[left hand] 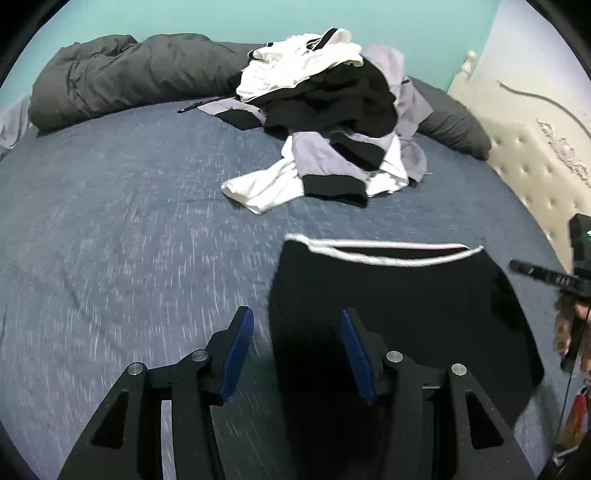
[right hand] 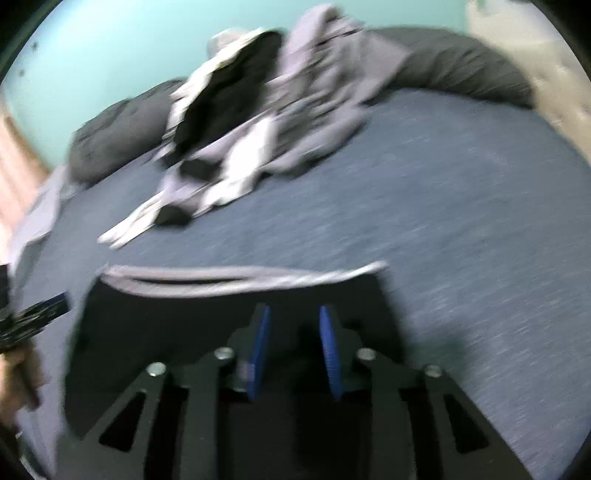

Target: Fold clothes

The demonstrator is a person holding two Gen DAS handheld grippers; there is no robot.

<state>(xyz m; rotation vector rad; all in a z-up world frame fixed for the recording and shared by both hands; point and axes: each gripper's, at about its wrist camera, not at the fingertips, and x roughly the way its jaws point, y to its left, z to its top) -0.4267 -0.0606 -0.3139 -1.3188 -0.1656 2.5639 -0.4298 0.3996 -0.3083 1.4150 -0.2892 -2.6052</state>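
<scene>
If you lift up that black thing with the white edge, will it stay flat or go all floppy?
Probably floppy. The black garment lies limp on the blue bedsheet, and its white trim already wavers. It looks thin, so likely light. Lifted by one gripper, it would probably droop and unfold.

We look out from two fisheye cameras, each mounted behind a handheld gripper and facing forward along its fingers, low over the bed [left hand: 110,229]. From the left wrist we sit close above the sheet, aimed toward the teal wall [left hand: 184,18], with the left gripper [left hand: 295,350] at the bottom of the view. From the right wrist we face much the same way, tilted and blurred, with the right gripper [right hand: 293,350] low in view. Both views share the black garment [left hand: 388,295] just ahead, the clothes pile [left hand: 325,96] farther back, and the grey duvet [left hand: 122,70]. Each view catches the other gripper at its edge
</scene>
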